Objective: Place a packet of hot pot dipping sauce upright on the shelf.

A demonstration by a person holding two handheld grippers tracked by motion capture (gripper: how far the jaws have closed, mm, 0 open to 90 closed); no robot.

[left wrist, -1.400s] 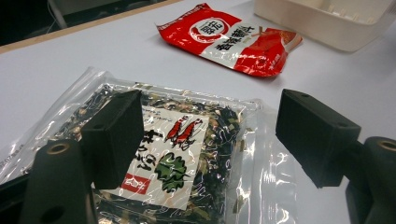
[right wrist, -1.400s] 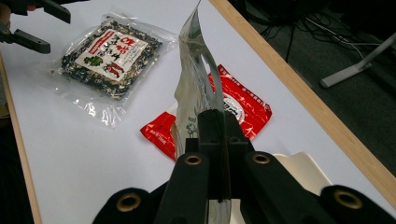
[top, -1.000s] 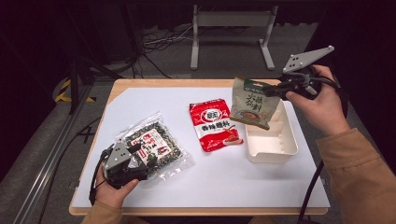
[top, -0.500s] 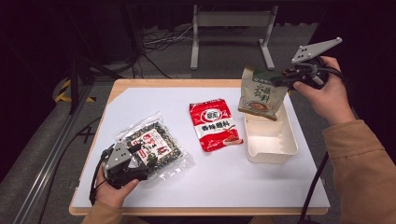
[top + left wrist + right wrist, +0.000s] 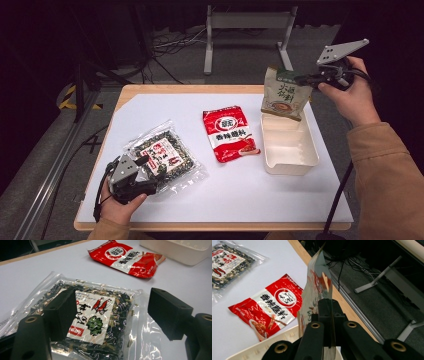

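My right gripper is shut on the edge of a beige-green soup-mix pouch, holding it upright in the air over the far end of the white tray. A red seasoning packet lies flat mid-table. Near the front left lies a clear bag of dark dried seaweed. My left gripper rests over that bag, open, its jaws standing either side of the label without closing on it.
The white rectangular tray sits at the right of the white table sheet. A wooden table edge borders it. Behind the table are a metal stand and cables on the dark floor.
My right gripper has lifted the pouch up and back to the right, from low above the tray to high over its far end. The left gripper has stayed over the seaweed bag.
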